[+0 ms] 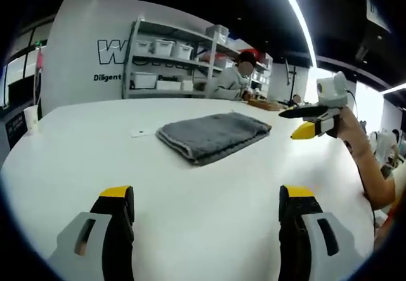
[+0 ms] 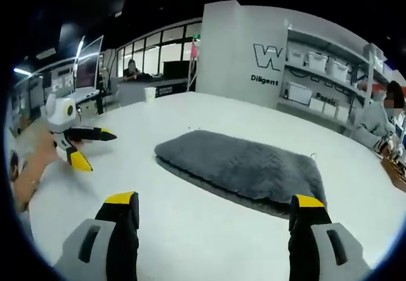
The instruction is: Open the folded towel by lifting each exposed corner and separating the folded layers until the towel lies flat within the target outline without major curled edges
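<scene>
towel: I've got the grey towel (image 1: 213, 136) sitting folded on the white table (image 1: 190, 211); it's a bit above centre in the left gripper view, and across the middle of the right gripper view (image 2: 244, 165), where I can see a lower layer peeking out along its near edge

left gripper: my left gripper (image 1: 206, 208) has its yellow-tipped jaws wide apart at the bottom of its own view, nothing between them, well short of the towel; I also catch it at the left edge of the right gripper view (image 2: 95, 148), held in a hand (image 2: 41, 160), jaws spread there too, above the table and apart from the towel

right gripper: my right gripper (image 2: 216, 214) is spread wide as well, empty, with the right jaw tip just in front of the towel's near corner in the picture; in the left gripper view it's at the right (image 1: 297, 121), jaws apart, beside the towel's right end but not touching

background: shelving with white bins (image 1: 166, 62) against a wall, upper middle of the left gripper view; a person (image 1: 229, 78) seated past the far table edge; a white cup (image 1: 30, 117) at the left edge

outline: can't make out any target outline on the table tbh
</scene>
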Demonstrator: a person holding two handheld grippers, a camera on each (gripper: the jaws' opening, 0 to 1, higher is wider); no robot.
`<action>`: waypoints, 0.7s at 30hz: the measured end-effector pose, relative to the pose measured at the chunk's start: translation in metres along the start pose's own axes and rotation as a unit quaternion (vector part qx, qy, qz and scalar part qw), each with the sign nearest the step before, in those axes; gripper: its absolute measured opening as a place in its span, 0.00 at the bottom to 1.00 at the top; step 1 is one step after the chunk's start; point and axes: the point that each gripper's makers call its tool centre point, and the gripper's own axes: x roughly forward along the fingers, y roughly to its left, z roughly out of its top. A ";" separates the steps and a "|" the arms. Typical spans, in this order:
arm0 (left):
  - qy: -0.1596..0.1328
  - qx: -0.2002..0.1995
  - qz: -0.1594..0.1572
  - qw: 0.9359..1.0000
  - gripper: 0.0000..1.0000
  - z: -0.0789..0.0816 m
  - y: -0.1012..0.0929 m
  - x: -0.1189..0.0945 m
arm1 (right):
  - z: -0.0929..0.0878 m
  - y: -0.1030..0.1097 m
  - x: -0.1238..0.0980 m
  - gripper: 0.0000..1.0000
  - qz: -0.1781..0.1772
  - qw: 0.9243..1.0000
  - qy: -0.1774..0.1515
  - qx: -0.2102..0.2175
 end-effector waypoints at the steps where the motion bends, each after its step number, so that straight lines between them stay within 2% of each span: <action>1: -0.001 0.003 0.002 1.000 0.92 0.001 0.000 0.001 | -0.001 -0.001 0.000 0.99 0.000 1.000 0.001 0.000; 6: -0.014 -0.004 0.010 1.000 0.88 0.008 0.004 0.009 | -0.002 0.001 -0.001 0.99 0.007 1.000 0.001 -0.001; 11: -0.002 -0.005 0.020 1.000 0.84 0.005 0.010 0.026 | 0.000 0.004 -0.001 0.99 0.014 1.000 -0.003 -0.003; 16: -0.006 0.009 0.033 0.999 0.78 0.016 0.010 0.046 | 0.000 0.009 0.000 0.99 0.025 1.000 -0.005 -0.009; 21: 0.017 0.023 0.057 0.998 0.76 0.011 0.018 0.067 | -0.003 0.007 0.005 0.99 0.031 1.000 -0.004 -0.002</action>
